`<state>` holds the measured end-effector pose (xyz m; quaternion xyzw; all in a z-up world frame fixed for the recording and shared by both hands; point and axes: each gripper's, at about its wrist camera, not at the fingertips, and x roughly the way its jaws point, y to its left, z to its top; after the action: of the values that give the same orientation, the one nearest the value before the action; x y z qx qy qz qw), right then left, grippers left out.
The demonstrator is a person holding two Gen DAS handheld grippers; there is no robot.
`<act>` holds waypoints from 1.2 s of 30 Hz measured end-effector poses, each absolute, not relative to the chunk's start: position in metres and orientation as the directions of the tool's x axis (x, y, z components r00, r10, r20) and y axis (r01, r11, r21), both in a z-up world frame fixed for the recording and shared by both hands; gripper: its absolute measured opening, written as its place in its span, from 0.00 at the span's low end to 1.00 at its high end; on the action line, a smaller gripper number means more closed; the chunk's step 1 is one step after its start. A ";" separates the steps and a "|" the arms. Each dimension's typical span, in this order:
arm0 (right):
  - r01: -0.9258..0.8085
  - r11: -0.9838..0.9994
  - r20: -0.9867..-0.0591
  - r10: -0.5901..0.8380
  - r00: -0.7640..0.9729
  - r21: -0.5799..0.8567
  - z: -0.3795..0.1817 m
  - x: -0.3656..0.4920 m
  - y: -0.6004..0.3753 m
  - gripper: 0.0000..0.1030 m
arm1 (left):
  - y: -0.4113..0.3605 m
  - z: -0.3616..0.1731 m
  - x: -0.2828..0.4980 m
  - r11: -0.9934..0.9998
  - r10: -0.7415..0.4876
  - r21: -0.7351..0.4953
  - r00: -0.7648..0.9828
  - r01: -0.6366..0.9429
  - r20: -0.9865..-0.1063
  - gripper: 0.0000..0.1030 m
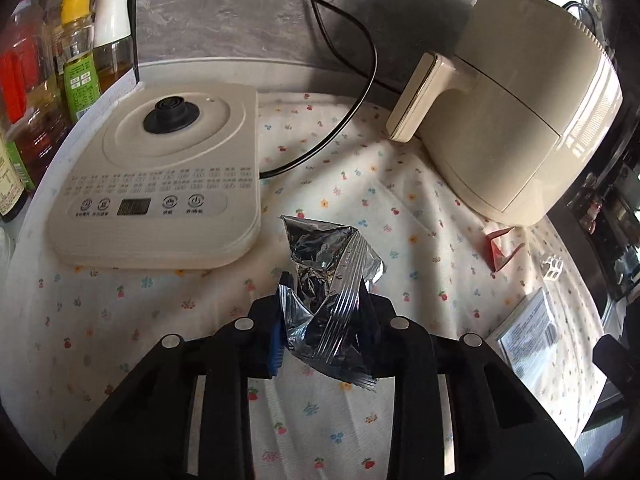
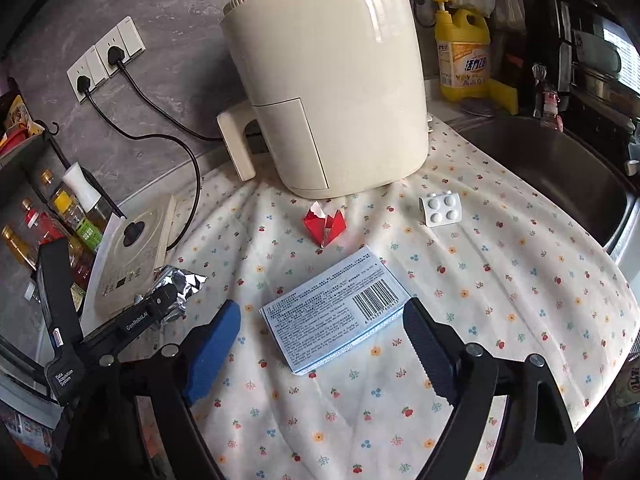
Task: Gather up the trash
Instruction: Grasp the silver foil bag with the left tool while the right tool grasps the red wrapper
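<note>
While the left gripper (image 1: 326,320) pinches a crumpled silver wrapper (image 1: 332,280), the right gripper (image 2: 320,344) gapes empty.

A: The crumpled silver foil wrapper (image 1: 330,300) sits between the fingers of the left gripper (image 1: 326,332), above the flower-printed white cloth (image 1: 400,220). Behind it to the left, the flat cream kettle base (image 1: 160,176) lies on the cloth, with the glass oil and sauce bottles (image 1: 76,68) further left.

B: And the right side?

A: The cream air fryer (image 2: 332,92) stands at the back of the cloth. Before it lies the torn red paper scrap (image 2: 324,226), with the white blister pack of pills (image 2: 439,208) to its right. Nearer, the pale blue cardboard medicine box (image 2: 336,316) lies flat between the spread fingers of the right gripper (image 2: 324,344). The steel sink (image 2: 560,176) lies right of the cloth.
</note>
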<state>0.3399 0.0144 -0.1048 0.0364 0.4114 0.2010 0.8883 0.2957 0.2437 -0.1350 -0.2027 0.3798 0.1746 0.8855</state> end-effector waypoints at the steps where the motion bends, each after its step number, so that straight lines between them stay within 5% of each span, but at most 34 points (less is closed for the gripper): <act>1: -0.327 0.916 -0.718 0.388 0.578 0.232 -0.105 0.344 0.016 0.72 | 0.244 -0.133 0.299 0.857 0.153 -0.232 0.658 -0.459 -0.738 0.28; 25: -0.301 0.932 -0.768 0.341 0.542 0.202 -0.145 0.458 0.064 0.30 | 0.245 -0.132 0.372 0.878 0.128 -0.245 0.694 -0.412 -0.709 0.28; 30: -0.297 0.930 -0.786 0.348 0.512 0.218 -0.155 0.466 0.064 0.04 | 0.244 -0.133 0.372 0.879 0.124 -0.246 0.693 -0.409 -0.711 0.28; 36: -0.324 0.919 -0.760 0.372 0.532 0.224 -0.139 0.447 0.056 0.03 | 0.236 -0.126 0.364 0.879 0.127 -0.249 0.702 -0.407 -0.701 0.28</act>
<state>0.4472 0.0560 -0.1388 0.0276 0.4407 0.1989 0.8749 0.3637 0.2357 -0.1264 -0.1967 0.3563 0.1481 0.9013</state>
